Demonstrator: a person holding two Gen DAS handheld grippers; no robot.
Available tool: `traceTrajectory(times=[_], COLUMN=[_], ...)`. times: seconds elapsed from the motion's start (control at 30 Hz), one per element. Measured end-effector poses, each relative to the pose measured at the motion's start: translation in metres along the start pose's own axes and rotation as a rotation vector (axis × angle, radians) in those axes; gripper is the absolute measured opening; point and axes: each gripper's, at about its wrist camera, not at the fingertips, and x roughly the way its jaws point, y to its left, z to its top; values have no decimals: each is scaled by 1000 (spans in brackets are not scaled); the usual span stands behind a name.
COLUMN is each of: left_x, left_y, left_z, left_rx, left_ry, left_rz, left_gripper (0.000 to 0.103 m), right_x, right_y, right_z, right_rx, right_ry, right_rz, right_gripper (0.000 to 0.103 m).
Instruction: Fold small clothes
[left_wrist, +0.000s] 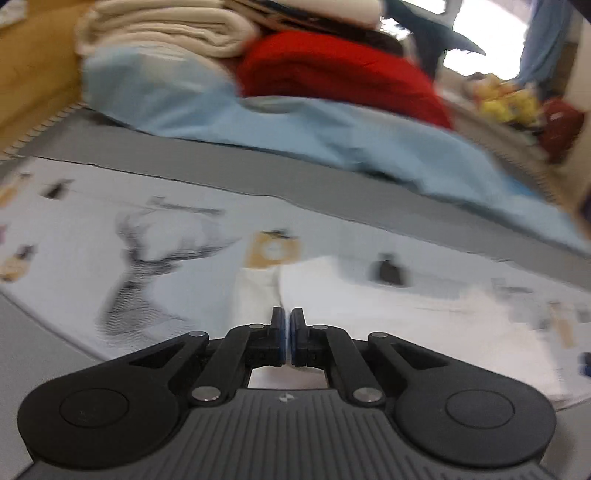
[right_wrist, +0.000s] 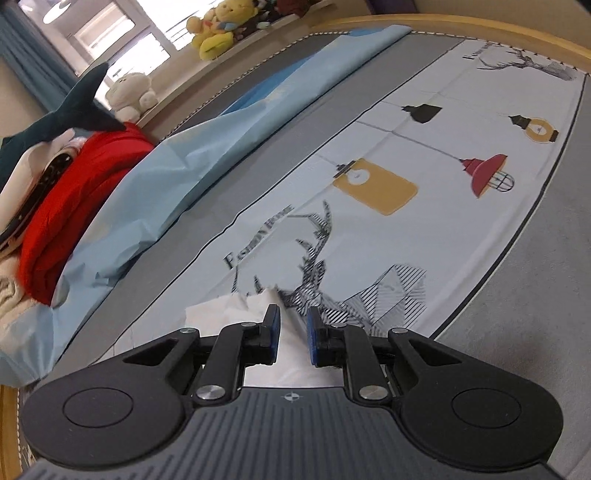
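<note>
While the left wrist view is smeared by blur, the left gripper is seen with its blue-padded fingers drawn almost together, only a hairline gap being left; whether cloth is pinched there cannot be told. A white garment is spread just ahead of and beneath these fingers, lying on the printed sheet, whose stag drawing is seen to the left of the garment.

On the other side, the right gripper is held with its jaws partly apart, and a strip of the same white garment is seen running between them, without being clamped. A crumpled edge of the garment is raised just ahead of the fingertips, over the antlered stag print.

A yellow lantern motif and a red lamp motif are printed farther along the sheet. A pale blue cloth is heaped along the far side of the bed, with a red folded blanket beside it. Plush toys are ranged on the window ledge.
</note>
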Motion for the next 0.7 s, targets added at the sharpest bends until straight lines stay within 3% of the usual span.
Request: traceTrajectory(times=[0.03,0.13,0.2,0.3,0.47,0.57,0.7], left_x=[10,34,29,19,28,33,34], left_y=[10,35,38,35,24,15,6], left_z=[-3,-10,-6,0,-2,-2,-4], left_rx=[-37,-140,-142,-133,-142,-138,-143], left_ry=[46,173,135,75,129,144,150], left_rz=[42,47,75,51,-6,-33,-63], left_gripper=[3,3,9,26,27,27,28], right_x=[1,8,13,26,56,54,39], right_y=[5,20,26,28,8,12,23], right_z=[-5,-22,-30,-41,-62,-62,-49], right_rx=[-13,-58,-67,-73,-28,-52,-56], right_ry=[11,81,116,199,375,382,277], right_rz=[3,31,23,4,-138,-137,-59], right_gripper=[17,18,19,25,26,26,28])
